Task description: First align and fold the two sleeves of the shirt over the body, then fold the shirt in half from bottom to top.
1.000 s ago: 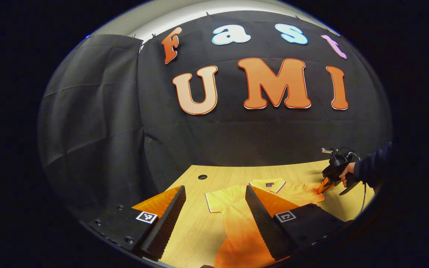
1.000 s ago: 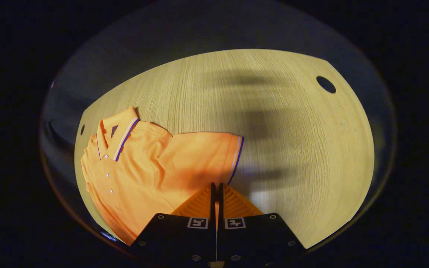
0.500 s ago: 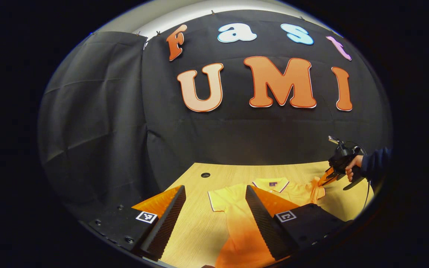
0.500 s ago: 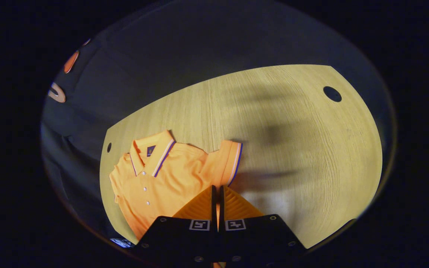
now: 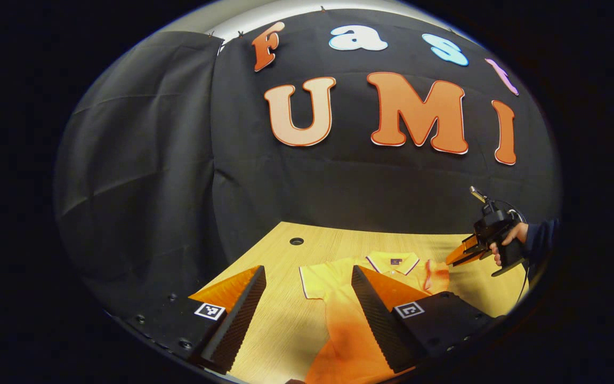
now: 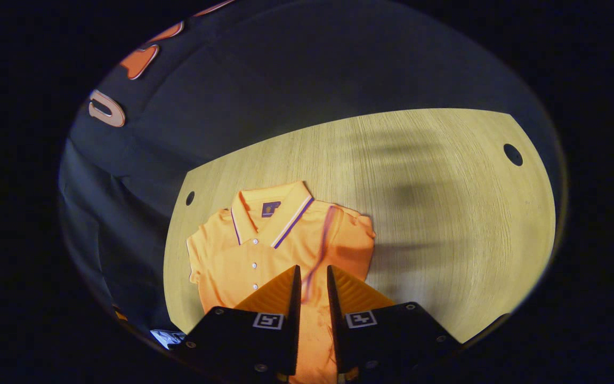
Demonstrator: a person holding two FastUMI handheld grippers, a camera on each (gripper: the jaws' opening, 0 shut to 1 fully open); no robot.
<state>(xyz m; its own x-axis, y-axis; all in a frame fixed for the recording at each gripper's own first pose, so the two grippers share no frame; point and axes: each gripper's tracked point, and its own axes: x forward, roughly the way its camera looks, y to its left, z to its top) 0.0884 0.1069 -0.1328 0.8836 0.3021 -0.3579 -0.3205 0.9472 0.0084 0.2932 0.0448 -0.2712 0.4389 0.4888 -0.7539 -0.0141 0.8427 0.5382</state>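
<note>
An orange polo shirt [image 6: 264, 250] lies face up on a pale wooden table [image 6: 445, 213], left of centre in the right gripper view, collar toward the top of the frame. One sleeve [image 6: 347, 240] lies folded over the body, its striped cuff blurred. The right gripper [image 6: 312, 277], at the bottom centre of that view, hovers over the sleeve with its jaws parted by a narrow gap and nothing between them. In the left gripper view, the left gripper [image 5: 307, 277] stands at the bottom of the frame, jaws wide apart, with the shirt [image 5: 333, 282] behind it. A hand [image 5: 509, 240] at the right edge holds the right gripper [image 5: 459, 256] above the table.
</note>
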